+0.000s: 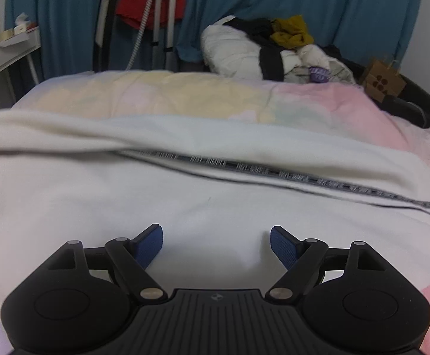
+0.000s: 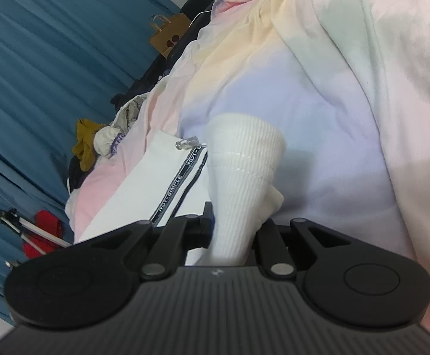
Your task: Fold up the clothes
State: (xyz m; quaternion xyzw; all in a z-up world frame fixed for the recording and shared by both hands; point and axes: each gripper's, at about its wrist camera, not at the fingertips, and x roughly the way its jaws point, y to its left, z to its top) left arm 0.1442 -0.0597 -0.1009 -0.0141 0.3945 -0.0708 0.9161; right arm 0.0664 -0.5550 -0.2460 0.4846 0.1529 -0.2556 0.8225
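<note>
Right wrist view — right tool (image 2: 233, 230) pinches white ribbed cuff (image 2: 244, 171).

Two matching handheld grippers, each seen from its own wrist camera. The left gripper (image 1: 216, 247) has a matte black body with a ribbed centre panel bearing a small round emblem, flanked by two rounded housings with circular recessed discs. Black linkage arms pivot on silver rivets, ending in blue textured pads (image 1: 283, 247) (a fine grid pattern). The right gripper (image 2: 232, 227) shows the same black ribbed body, rounded housings, silver pivots and emblem.
</note>
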